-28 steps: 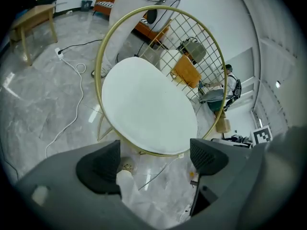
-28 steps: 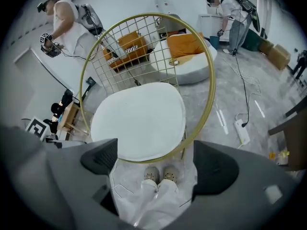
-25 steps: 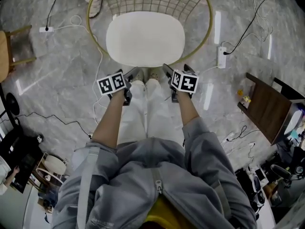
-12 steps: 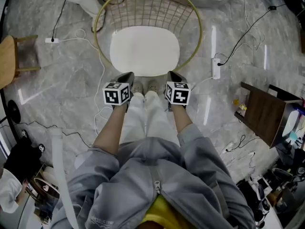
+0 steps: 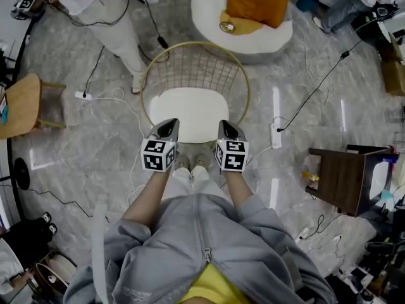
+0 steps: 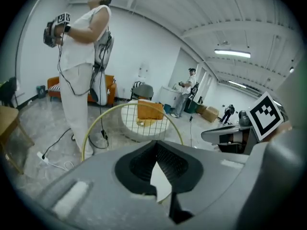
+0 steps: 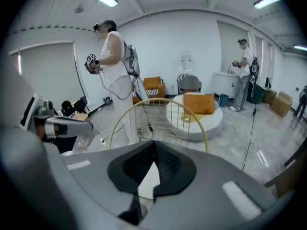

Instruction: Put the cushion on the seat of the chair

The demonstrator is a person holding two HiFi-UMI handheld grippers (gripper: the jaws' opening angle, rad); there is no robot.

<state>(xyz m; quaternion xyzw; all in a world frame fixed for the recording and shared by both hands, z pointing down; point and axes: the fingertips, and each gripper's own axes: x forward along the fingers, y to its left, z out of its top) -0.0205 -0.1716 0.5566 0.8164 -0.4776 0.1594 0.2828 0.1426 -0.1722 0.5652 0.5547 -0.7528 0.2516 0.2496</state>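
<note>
Holding both grippers side by side over the front edge of the white cushion [image 5: 193, 105], you are carrying nothing in either one. The left gripper [image 5: 168, 126] is showing its jaws pressed together, with only a sliver of the white cushion visible past them in the left gripper view. The right gripper [image 5: 226, 126] is showing the same in its own view. Their marker cubes [image 5: 158, 155] are facing up at you with black-and-white square patterns. The cushion is lying flat on the seat of the gold wire chair [image 5: 196, 65], covering it. Beyond the chair, a round white pouf [image 5: 209, 14] is carrying an orange cushion [image 5: 256, 2] with a yellow item [image 5: 237, 25] touching it. Another person [image 5: 111, 18] is standing left of the chair, holding a device with a square marker.
</note>
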